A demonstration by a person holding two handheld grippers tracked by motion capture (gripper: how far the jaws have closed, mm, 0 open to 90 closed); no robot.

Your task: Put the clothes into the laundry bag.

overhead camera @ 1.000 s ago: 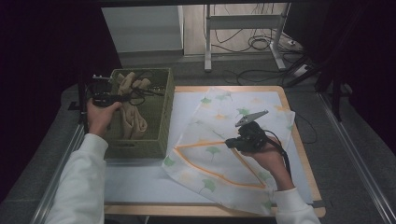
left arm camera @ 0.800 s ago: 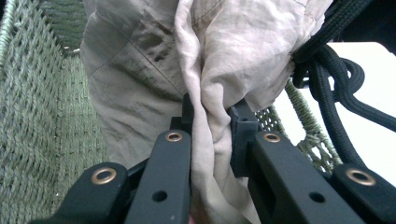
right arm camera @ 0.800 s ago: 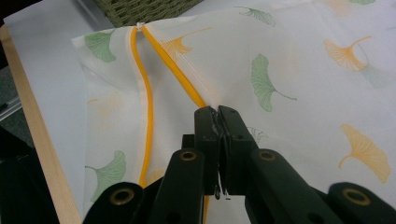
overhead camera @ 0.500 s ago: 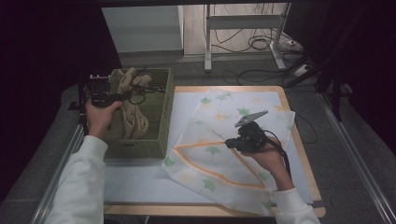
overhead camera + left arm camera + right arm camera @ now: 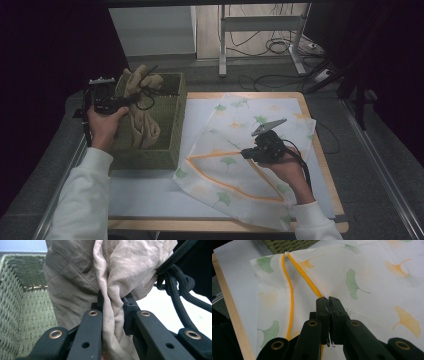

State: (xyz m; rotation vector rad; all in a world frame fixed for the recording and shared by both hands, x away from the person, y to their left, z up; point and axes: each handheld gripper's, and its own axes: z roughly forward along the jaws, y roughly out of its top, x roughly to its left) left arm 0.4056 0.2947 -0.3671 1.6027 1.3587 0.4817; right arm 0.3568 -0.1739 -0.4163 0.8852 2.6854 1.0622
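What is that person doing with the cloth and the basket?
A person works at a table with two grippers. The left gripper has its jaws shut on a crumpled beige cloth garment, holding it above the green woven basket. The right gripper pinches the orange-trimmed edge of a white leaf-printed mesh bag lying on the table.

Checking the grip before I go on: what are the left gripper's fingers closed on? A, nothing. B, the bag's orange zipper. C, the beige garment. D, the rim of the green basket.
C: in the left gripper view the left gripper pinches a fold of the beige garment above the green basket.
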